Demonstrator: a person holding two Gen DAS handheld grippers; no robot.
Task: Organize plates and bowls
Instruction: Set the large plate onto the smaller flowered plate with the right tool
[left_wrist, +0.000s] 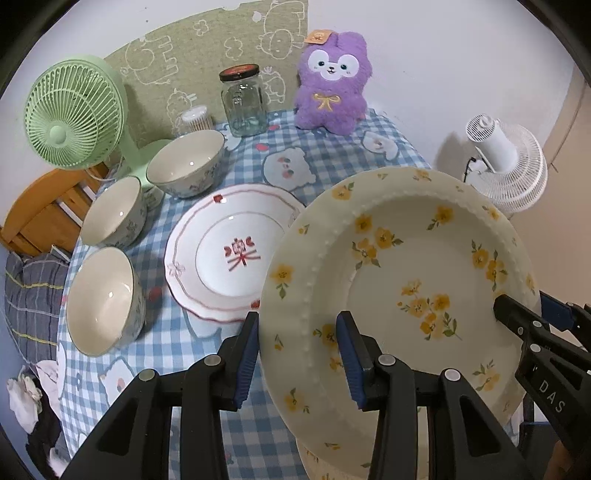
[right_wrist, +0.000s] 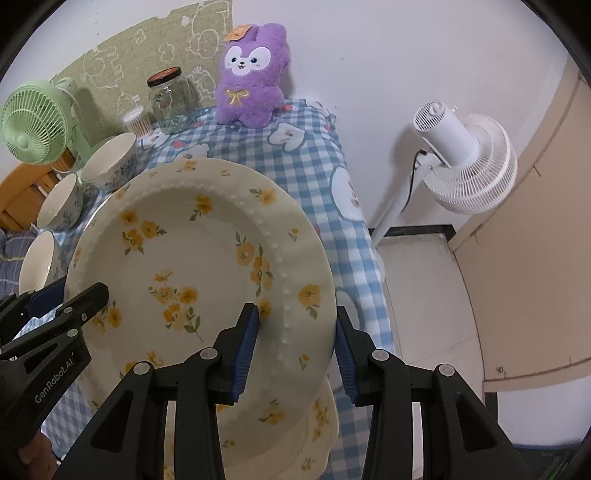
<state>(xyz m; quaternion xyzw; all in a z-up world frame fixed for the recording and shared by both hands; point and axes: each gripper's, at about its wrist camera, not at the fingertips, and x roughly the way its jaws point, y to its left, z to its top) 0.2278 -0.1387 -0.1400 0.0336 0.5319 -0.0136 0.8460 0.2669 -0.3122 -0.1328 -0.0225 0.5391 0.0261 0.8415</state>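
Two handheld grippers share one cream plate with yellow flowers (left_wrist: 399, 280), lifted clear of a table covered in blue checked cloth (left_wrist: 332, 162). The left gripper (left_wrist: 299, 354) clamps the plate's left rim between its blue pads; the right gripper (right_wrist: 295, 350) clamps the opposite rim the same way. The plate hangs tilted above the table's near right edge. Directly under it a second yellow-flower plate (right_wrist: 325, 424) shows at that edge.

Toward the table's middle, left of the held plate, lies a white plate with red trim (left_wrist: 229, 254), which seems to rest on another like it. Three bowls (left_wrist: 103, 299) line the left edge.

Whichever pile the plate belongs on, the move likely turns on this: the red-trim plates lie on the left gripper's side, the matching plate straight below.
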